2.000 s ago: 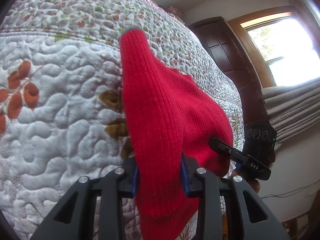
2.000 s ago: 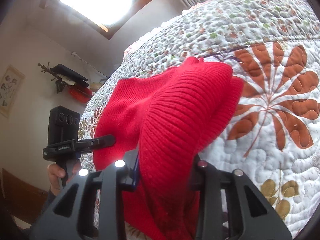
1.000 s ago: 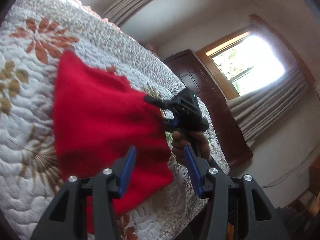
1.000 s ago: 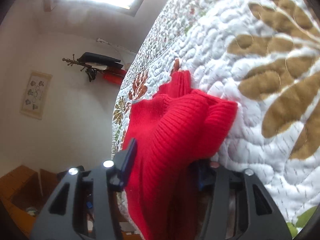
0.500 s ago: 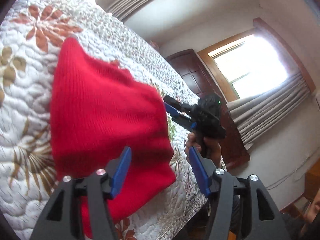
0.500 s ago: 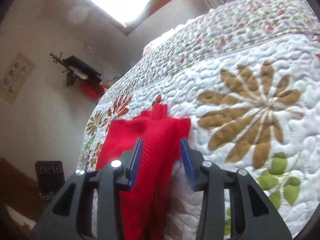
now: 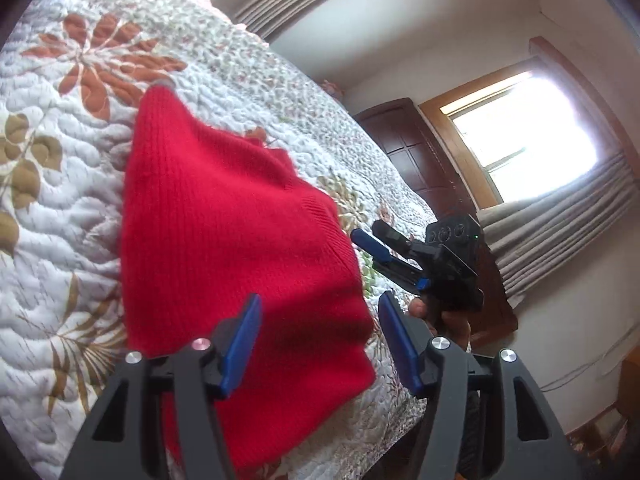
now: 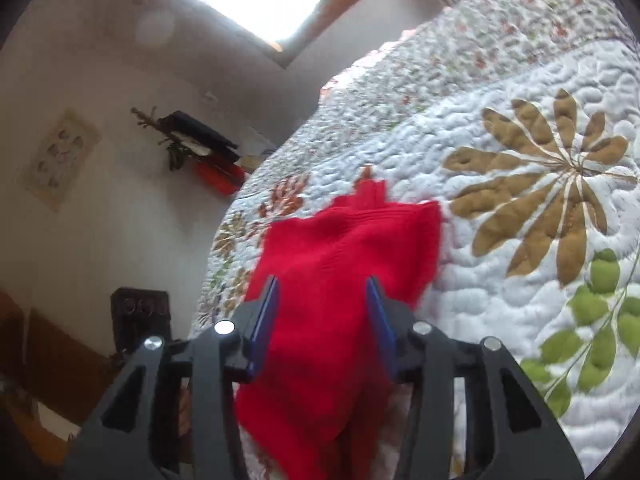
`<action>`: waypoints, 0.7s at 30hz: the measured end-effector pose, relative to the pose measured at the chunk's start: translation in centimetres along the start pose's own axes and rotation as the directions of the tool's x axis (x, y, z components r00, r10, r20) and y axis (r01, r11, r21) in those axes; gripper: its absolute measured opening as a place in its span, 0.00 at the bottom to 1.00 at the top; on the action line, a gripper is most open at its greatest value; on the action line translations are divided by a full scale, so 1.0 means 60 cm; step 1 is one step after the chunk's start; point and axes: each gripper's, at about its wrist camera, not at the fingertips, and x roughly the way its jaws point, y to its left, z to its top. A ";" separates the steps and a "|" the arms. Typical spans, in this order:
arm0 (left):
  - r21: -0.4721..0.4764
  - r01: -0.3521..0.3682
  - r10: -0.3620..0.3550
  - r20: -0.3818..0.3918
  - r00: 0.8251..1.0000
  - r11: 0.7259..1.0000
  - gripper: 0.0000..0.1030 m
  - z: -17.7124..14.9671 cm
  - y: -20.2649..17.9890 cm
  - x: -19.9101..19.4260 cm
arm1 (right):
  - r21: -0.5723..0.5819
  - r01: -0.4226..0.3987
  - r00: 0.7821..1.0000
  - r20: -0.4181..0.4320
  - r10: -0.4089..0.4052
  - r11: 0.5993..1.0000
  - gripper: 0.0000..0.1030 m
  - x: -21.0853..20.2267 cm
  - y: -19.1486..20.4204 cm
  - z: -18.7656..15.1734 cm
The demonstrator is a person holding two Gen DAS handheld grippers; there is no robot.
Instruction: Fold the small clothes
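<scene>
A red knitted garment (image 7: 224, 240) lies folded on the quilted bedspread (image 7: 48, 208), one corner pointing up the bed. My left gripper (image 7: 320, 340) hangs open above its near edge, blue pads apart and nothing between them. In the left wrist view my right gripper (image 7: 370, 246) is held by a hand just off the garment's right edge, jaws apart. From the right wrist view, the right gripper (image 8: 324, 320) is open above the red garment (image 8: 352, 248), which lies flat below the fingers.
The floral quilt (image 8: 540, 200) spreads wide to the right of the garment. A dark wooden door (image 7: 420, 148), a bright window (image 7: 520, 120) and grey curtains (image 7: 560, 216) stand beyond the bed's edge. A wall shelf with dark and red items (image 8: 208, 148) hangs on the far wall.
Both grippers let go of the red garment and drew back from it. The garment now lies flat on the quilt instead of hanging from the jaws.
</scene>
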 end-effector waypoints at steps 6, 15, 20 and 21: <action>-0.056 -0.069 0.068 -0.021 0.997 0.996 0.66 -0.037 0.022 0.015 | 0.007 0.031 0.993 -0.113 -0.030 0.999 0.28 0.050 -0.002 -0.082; 0.006 -0.059 0.059 0.013 0.998 0.998 0.72 -0.100 -0.014 -0.006 | -0.071 0.020 1.000 -0.022 -0.022 0.997 0.35 -0.015 0.069 -0.135; 0.000 -0.188 0.187 -0.027 0.982 0.982 0.75 -0.132 0.012 0.029 | 0.005 0.109 0.988 -0.110 -0.108 0.994 0.26 0.045 0.023 -0.178; -0.004 -0.192 0.192 -0.020 0.981 0.981 0.75 -0.136 0.018 0.033 | 0.017 0.116 0.988 -0.102 -0.114 0.993 0.20 0.049 0.013 -0.184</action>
